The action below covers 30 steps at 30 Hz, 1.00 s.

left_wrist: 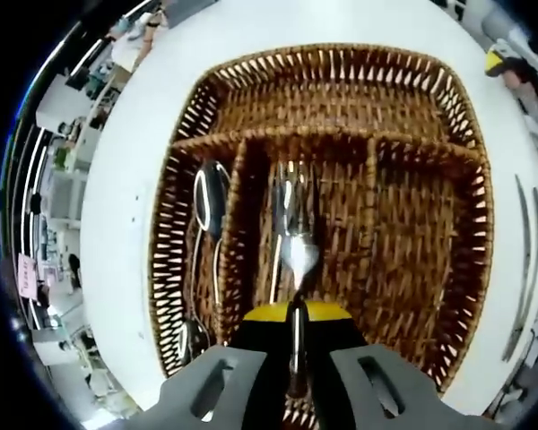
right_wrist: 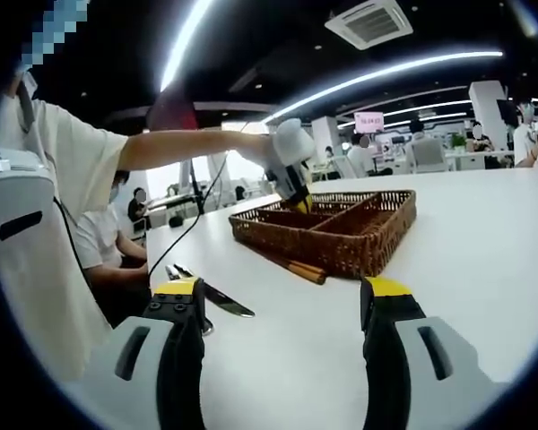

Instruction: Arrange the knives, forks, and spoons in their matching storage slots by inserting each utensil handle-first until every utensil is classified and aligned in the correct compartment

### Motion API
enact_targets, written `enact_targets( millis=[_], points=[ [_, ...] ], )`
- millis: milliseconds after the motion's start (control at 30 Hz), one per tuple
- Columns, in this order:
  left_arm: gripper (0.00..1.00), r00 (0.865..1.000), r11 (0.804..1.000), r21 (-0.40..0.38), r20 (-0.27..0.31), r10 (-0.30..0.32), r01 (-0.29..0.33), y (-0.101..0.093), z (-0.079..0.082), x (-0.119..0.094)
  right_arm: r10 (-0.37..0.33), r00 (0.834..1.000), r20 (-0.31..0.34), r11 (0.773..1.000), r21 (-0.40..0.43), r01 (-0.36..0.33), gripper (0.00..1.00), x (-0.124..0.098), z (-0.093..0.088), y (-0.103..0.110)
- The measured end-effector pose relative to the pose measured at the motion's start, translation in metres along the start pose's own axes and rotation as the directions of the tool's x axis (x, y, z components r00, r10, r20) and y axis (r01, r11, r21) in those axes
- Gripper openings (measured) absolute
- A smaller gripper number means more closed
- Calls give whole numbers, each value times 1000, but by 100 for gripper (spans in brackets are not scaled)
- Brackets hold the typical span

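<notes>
In the left gripper view I look down into a brown wicker tray [left_wrist: 471,269] with three long slots and one cross slot. My left gripper [left_wrist: 296,333] is shut on the handle of a steel fork [left_wrist: 298,246], whose head hangs over the middle slot. Beneath it seems to lie another fork [left_wrist: 275,269]. Spoons [left_wrist: 210,193] rest in the left slot. In the right gripper view my right gripper [right_wrist: 282,300] stands open above the white table, with the tray [right_wrist: 359,242] ahead. The left gripper [right_wrist: 291,184] hovers over that tray, held by a person's hand.
Knives [right_wrist: 213,300] lie on the table [right_wrist: 484,224] just beyond my right gripper's left jaw. Wooden sticks [right_wrist: 298,267] rest against the tray's near side. Long thin utensils [left_wrist: 524,260] lie right of the tray. People sit at desks behind.
</notes>
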<state>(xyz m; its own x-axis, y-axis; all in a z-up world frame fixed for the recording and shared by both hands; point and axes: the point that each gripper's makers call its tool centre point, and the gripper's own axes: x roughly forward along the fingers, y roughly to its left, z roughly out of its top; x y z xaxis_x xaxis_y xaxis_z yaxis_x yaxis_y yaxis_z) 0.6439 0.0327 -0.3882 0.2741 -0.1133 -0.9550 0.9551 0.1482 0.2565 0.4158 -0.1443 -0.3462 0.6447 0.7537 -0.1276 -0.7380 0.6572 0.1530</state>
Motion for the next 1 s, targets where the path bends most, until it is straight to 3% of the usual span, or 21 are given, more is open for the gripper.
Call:
enact_targets(
  millis=[1000],
  points=[
    [2, 996, 993, 116, 72, -45, 37, -7, 13, 9, -6, 1000, -19, 1000, 1, 7, 73, 3, -3, -4]
  ],
)
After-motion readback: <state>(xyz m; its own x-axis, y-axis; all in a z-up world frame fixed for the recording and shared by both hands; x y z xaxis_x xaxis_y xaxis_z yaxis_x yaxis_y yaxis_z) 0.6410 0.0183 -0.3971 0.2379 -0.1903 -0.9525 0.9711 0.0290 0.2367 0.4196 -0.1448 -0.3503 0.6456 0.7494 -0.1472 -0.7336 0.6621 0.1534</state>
